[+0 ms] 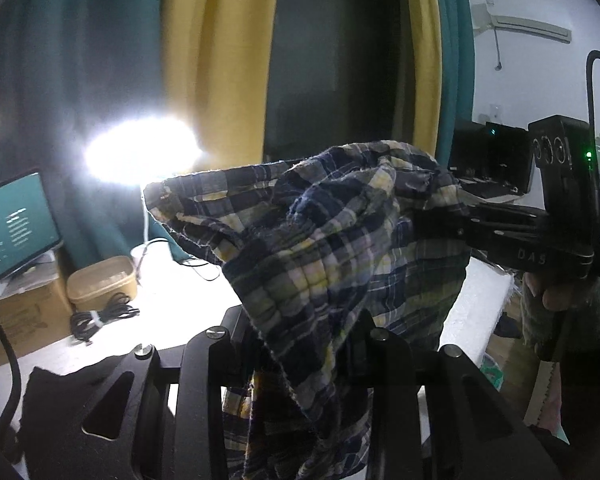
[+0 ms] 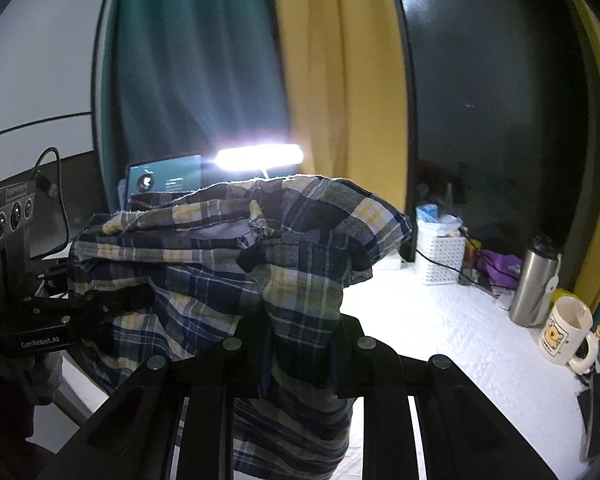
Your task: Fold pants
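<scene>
The plaid pants (image 1: 332, 240), navy, yellow and white check, hang bunched in the air above the white table (image 1: 180, 304). My left gripper (image 1: 304, 344) is shut on a fold of the cloth close to the camera. My right gripper (image 1: 432, 224) reaches in from the right and is shut on the other end. In the right wrist view the pants (image 2: 260, 264) drape over my right gripper (image 2: 300, 344), and my left gripper (image 2: 140, 300) holds the cloth from the left. The fingertips are hidden in fabric.
On the white table (image 2: 440, 340) stand a steel flask (image 2: 536, 280), a white mug (image 2: 564, 332) and a white basket (image 2: 440, 256). A bright lamp (image 1: 140, 152), a screen (image 1: 12, 228), a tan tub (image 1: 100, 280) and a coiled cable (image 1: 100, 316) sit at the left. Curtains hang behind.
</scene>
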Demonstrator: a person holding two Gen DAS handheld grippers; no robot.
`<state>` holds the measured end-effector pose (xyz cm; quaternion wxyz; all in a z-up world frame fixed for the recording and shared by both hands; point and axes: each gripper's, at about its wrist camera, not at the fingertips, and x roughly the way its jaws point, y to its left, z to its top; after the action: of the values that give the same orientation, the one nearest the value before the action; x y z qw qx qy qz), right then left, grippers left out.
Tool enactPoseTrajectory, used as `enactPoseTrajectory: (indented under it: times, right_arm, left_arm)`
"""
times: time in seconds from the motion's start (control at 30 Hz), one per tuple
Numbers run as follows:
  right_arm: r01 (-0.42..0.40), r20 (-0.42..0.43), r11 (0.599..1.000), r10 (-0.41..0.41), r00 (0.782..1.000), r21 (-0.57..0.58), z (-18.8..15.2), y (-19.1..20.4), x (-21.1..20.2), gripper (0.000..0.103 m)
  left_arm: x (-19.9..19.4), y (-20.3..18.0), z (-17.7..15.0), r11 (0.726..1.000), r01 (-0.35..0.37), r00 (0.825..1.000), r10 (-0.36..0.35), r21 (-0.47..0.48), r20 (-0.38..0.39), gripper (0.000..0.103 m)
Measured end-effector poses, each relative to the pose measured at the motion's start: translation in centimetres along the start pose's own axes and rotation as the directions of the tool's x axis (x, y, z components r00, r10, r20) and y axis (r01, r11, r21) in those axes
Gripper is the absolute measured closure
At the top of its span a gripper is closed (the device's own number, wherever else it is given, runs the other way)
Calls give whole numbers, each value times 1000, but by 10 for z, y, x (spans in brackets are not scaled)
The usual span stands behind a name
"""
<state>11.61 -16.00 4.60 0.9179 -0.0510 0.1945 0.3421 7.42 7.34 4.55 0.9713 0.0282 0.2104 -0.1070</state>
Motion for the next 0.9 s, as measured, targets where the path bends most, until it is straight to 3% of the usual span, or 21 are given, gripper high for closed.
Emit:
enactPoseTrajectory:
  times: [0.47, 0.9]
  right_arm:
    - [-66, -28, 997, 65, 997, -30, -2, 62, 17, 81]
    - [-99, -131, 995, 100, 986, 16, -17, 66, 77, 81]
  left_arm:
    - [-50, 35, -29, 997, -73, 997, 74, -39, 21, 72]
    - [-27, 66, -53, 990, -101, 994, 95, -102, -62, 72]
